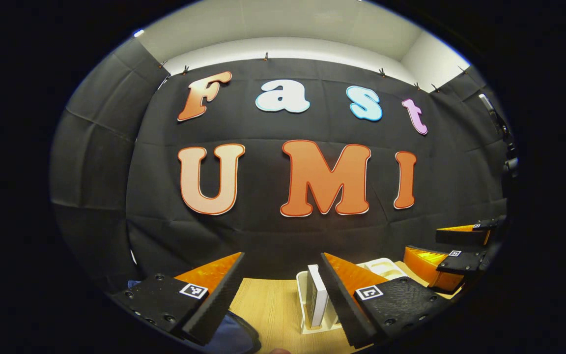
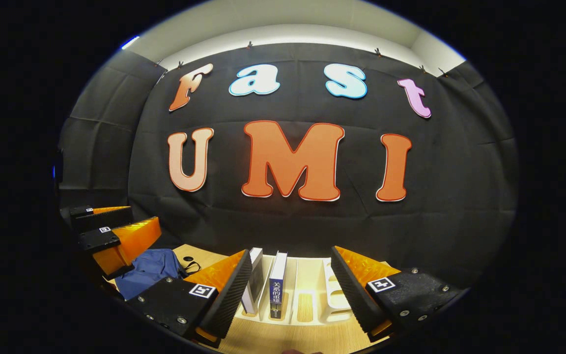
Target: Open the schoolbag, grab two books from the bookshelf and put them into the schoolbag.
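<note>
While both grippers hang above the worktop (image 2: 307,339) with nothing between their fingers, I judge the step in hand to be opening the schoolbag (image 2: 148,275). My left gripper (image 1: 283,300) is spread wide and holds nothing; my right gripper (image 2: 290,295) is likewise released.

To do it well I would lower the left gripper onto the bag, pin the fabric, and let the right one find the zip pull, though I cannot see a zip from here.

The schoolbag is a slumped blue cloth heap with a dark strap, lying toward the worktop's left edge. 2 books (image 2: 277,282) stand upright in the pale slotted bookshelf (image 2: 307,300) at the back edge, spines toward me, in neighbouring slots.
</note>
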